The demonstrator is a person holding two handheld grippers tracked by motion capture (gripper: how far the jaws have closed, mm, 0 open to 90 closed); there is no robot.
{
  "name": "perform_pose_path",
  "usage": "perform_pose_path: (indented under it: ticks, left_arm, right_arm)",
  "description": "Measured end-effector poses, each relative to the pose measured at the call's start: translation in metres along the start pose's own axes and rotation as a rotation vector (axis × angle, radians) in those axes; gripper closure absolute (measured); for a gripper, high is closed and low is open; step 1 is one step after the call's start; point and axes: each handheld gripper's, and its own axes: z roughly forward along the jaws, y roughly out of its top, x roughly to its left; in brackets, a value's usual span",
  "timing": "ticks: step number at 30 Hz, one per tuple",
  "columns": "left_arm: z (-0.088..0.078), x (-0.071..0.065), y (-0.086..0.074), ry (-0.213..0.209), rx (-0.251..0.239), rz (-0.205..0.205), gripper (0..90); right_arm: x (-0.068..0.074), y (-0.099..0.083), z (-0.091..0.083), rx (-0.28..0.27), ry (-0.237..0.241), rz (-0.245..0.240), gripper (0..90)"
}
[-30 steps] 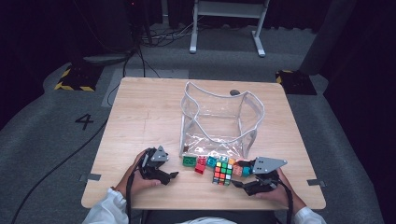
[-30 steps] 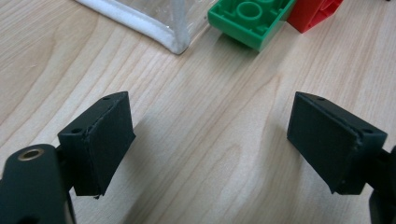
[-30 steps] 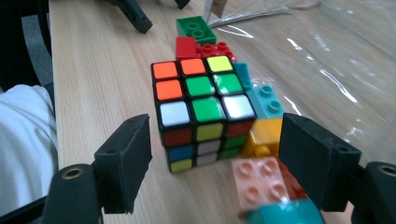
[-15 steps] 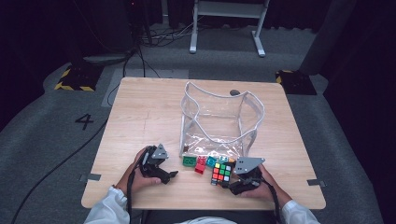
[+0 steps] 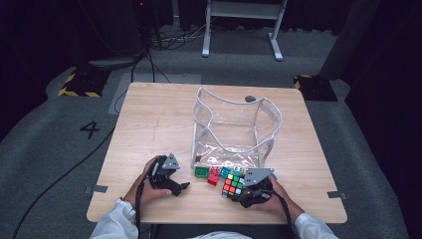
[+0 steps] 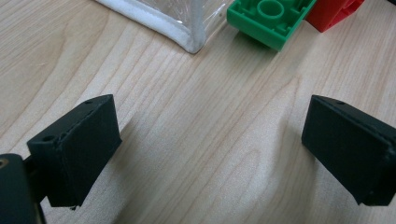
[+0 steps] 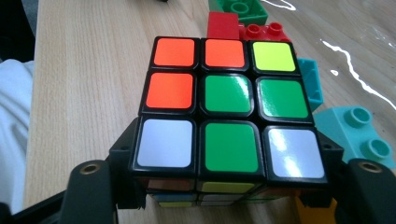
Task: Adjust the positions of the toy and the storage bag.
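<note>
A Rubik's cube (image 5: 233, 185) sits near the table's front edge, its top face showing orange, green, white and yellow stickers (image 7: 229, 107). My right gripper (image 5: 237, 192) is shut on it, with one black jaw pressed against each side of its near row (image 7: 224, 186). My left gripper (image 5: 181, 188) rests low over bare wood to the left, jaws wide open with nothing between them (image 6: 210, 144). A green brick (image 5: 201, 172) (image 6: 268, 18) lies just beyond the left gripper, beside a red brick (image 5: 214, 175) (image 6: 334, 9).
A clear plastic bag with white piping (image 5: 234, 129) stands open at the middle of the wooden table (image 5: 159, 119); its corner (image 6: 187, 32) is close ahead of the left gripper. Teal bricks (image 7: 355, 126) lie by the cube, toward the bag.
My right gripper has slid left from the table's right side up to the Rubik's cube and now has its jaws around it. The left gripper has stayed put.
</note>
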Motion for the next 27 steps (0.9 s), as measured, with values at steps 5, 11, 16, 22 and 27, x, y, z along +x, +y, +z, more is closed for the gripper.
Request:
perform_pose_path:
  ticks: [5,11,16,22,27]
  left_arm:
    - [0.000,0.000,0.000,0.000,0.001,-0.001,4.4]
    - [0.000,0.000,0.000,-0.001,-0.001,0.001,4.4]
    - [0.000,0.000,0.000,-0.001,0.000,0.001,4.4]
    - [0.000,0.000,0.000,-0.001,0.000,0.001,4.4]
    - [0.000,0.000,0.000,0.000,0.001,0.000,4.4]
  right_arm:
    - [-0.003,-0.004,-0.007,0.000,0.009,-0.005,33.6]
    - [-0.005,-0.007,-0.025,-0.031,0.002,0.004,33.7]
    - [-0.003,-0.009,-0.038,-0.034,0.002,0.023,33.7]
    - [-0.004,-0.014,-0.052,-0.052,0.000,0.026,33.7]
    - [-0.006,-0.018,-0.064,-0.046,-0.029,0.042,33.7]
